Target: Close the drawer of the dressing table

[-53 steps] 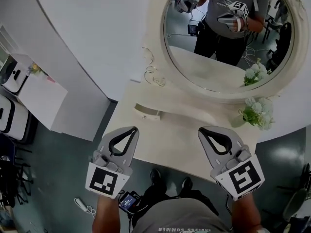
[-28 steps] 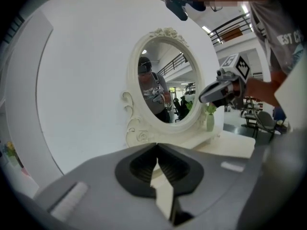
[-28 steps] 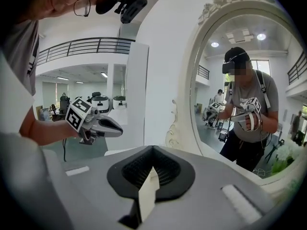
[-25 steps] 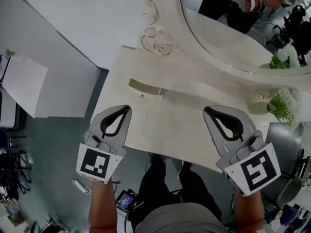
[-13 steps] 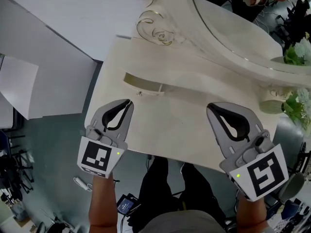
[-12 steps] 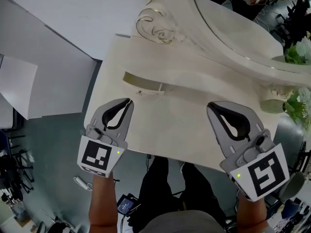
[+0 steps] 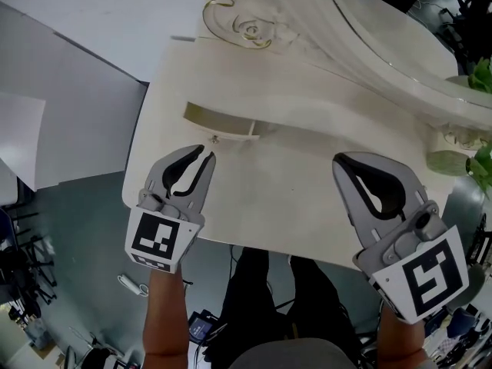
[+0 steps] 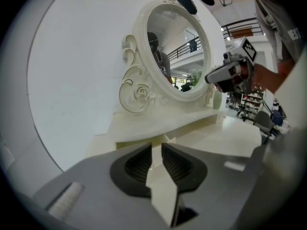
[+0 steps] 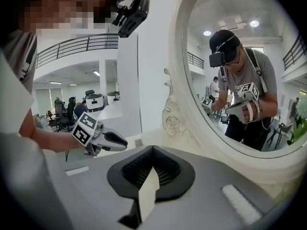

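Note:
The cream dressing table (image 7: 292, 183) has a small drawer (image 7: 219, 121) standing pulled out from its raised shelf, a little knob (image 7: 214, 137) on its front. My left gripper (image 7: 207, 154) hovers just before that knob; its jaws have just been opening, stand a little apart, and hold nothing. In the left gripper view the left gripper (image 8: 157, 146) points at the drawer (image 8: 166, 138) under the shelf. My right gripper (image 7: 339, 158) is shut and empty over the table's right half, away from the drawer. The right gripper (image 9: 152, 148) faces the mirror.
An oval mirror (image 7: 384, 21) with a scrolled cream frame (image 7: 246, 29) stands at the table's back. A vase (image 7: 446, 160) with white flowers (image 7: 483, 75) sits at the right end. Grey floor and a white cabinet (image 7: 15, 152) lie to the left.
Both grippers have sunk toward the tabletop. The left gripper's jaws, shut before, now stand slightly apart, and its tips are closer to the drawer knob.

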The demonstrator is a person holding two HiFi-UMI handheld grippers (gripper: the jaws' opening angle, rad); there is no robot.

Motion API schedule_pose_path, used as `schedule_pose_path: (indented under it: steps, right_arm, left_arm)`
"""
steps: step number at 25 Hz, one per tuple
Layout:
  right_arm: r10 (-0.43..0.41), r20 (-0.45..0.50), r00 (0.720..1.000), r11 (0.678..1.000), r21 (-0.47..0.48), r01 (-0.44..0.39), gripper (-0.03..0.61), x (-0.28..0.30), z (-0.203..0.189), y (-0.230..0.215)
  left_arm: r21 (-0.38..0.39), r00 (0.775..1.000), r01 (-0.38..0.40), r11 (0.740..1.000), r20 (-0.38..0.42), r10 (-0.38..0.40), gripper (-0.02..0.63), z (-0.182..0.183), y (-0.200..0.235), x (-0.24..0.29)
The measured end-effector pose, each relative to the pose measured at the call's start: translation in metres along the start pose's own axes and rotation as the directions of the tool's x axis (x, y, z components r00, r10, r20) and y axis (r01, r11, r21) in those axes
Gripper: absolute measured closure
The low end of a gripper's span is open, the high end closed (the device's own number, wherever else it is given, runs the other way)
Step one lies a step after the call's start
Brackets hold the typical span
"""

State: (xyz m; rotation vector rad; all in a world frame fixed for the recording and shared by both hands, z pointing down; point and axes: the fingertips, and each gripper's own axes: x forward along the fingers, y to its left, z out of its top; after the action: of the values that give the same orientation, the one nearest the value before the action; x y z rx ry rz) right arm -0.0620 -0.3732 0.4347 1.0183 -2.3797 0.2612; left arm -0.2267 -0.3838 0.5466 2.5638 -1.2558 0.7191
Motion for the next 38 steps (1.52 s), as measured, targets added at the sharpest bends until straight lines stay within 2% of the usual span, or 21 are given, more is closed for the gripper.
schedule_pose_path:
  steps: [6, 10, 15, 24, 38]
  right_arm:
    - [0.003, -0.018, 1.0, 1.0, 0.018, -0.003, 0.577, 0.009, -0.017, 0.001]
    - [-0.001, -0.018, 1.0, 1.0, 0.029, 0.001, 0.577, 0.015, -0.024, 0.001]
    - [-0.002, -0.02, 1.0, 0.999, 0.037, 0.002, 0.577, 0.019, -0.031, 0.0]
    - [-0.001, -0.035, 0.999, 0.999, 0.046, 0.003, 0.577, 0.027, -0.044, -0.002]
    - [-0.011, -0.024, 1.0, 0.998, 0.059, 0.012, 0.577, 0.03, -0.043, -0.013]
  left_arm:
    - [-0.003, 1.0, -0.011, 1.0, -0.027, 0.011, 0.485, -0.021, 0.004, 0.018]
    - [-0.007, 0.999, -0.018, 1.0, -0.038, 0.018, 0.463, -0.031, 0.006, 0.03]
    - [-0.026, 0.998, -0.022, 0.999, -0.059, 0.021, 0.477, -0.044, 0.006, 0.041]
    - [-0.035, 0.997, -0.058, 0.998, -0.044, 0.057, 0.56, -0.051, 0.015, 0.046]
    - [0.01, 0.996, -0.07, 0.997, -0.046, 0.071, 0.548, -0.039, 0.022, 0.069]
